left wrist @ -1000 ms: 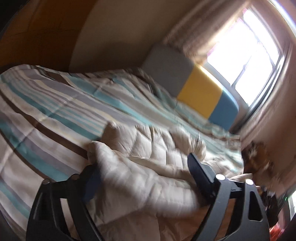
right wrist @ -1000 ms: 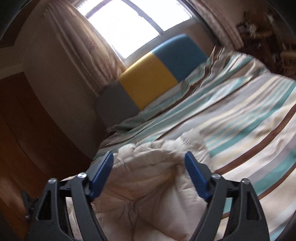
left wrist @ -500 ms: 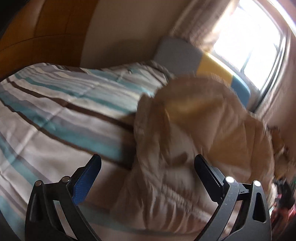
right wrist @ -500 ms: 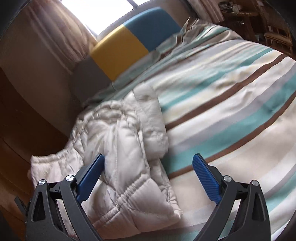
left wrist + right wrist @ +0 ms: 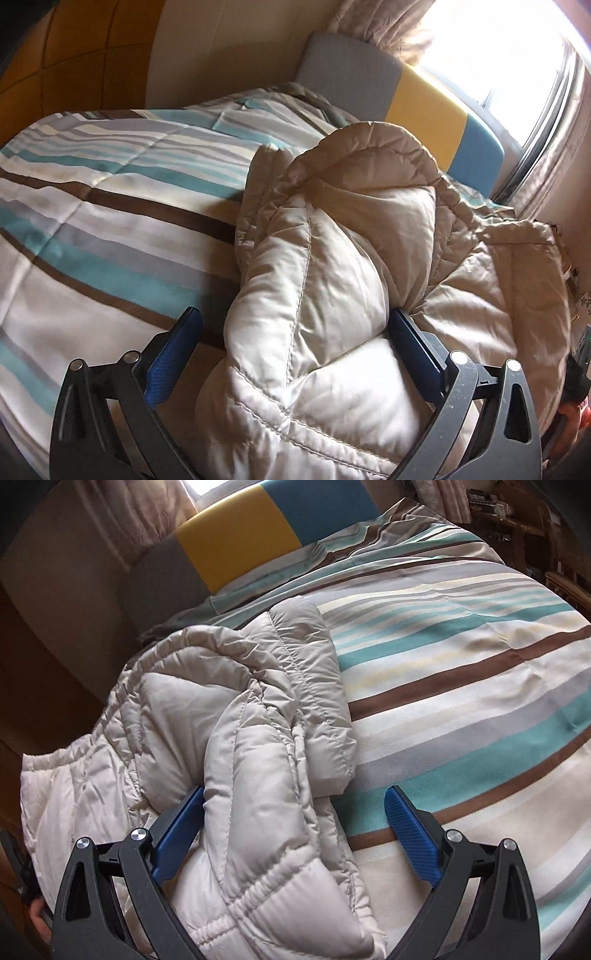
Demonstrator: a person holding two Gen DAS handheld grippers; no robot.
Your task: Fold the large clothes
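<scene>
While the puffer jacket lies crumpled on the striped bed, its length running toward 12 o'clock, both jaws are spread: left gripper straddles a fold, right gripper equally near, its sleeve edge at 9 o'clock.

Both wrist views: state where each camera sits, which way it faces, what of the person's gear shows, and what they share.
Left wrist: on the left gripper, angled down at the puffy jacket with the striped bed on its left; both fingers show, spread.
Right wrist: on the right gripper, angled down at the jacket with the bed on its right; both fingers show, spread.
Shared: jacket, bed, colour-block headboard.
</scene>
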